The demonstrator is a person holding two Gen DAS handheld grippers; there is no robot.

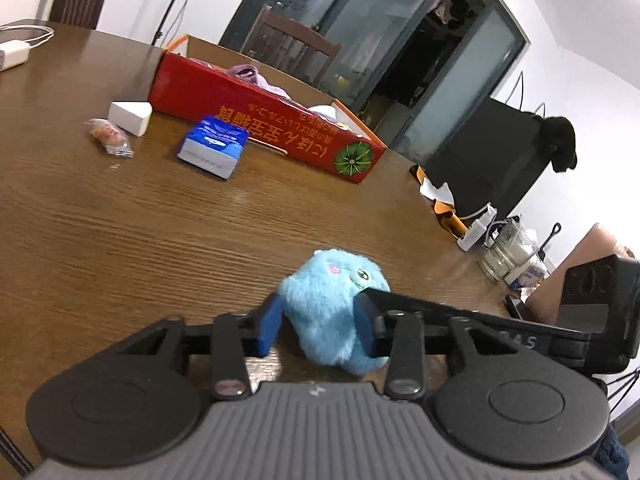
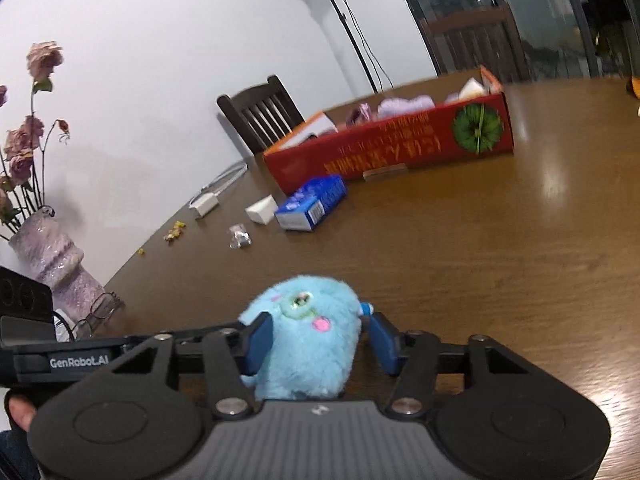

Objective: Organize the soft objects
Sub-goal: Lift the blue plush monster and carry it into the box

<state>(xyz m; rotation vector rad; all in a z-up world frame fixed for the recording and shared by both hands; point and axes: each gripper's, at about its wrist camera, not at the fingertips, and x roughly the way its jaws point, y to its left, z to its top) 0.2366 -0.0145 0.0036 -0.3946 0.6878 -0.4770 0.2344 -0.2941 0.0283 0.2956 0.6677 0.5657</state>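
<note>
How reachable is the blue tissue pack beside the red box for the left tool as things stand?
Probably not yet: the left tool looks shut on the blue plush toy. The wooden table between it and the blue tissue pack looks free, so only the plush stands in the way.

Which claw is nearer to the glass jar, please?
Right: the right claw reaches the blue plush toy from the glass jar side; the left claw straddles the toy, farther off.
</note>
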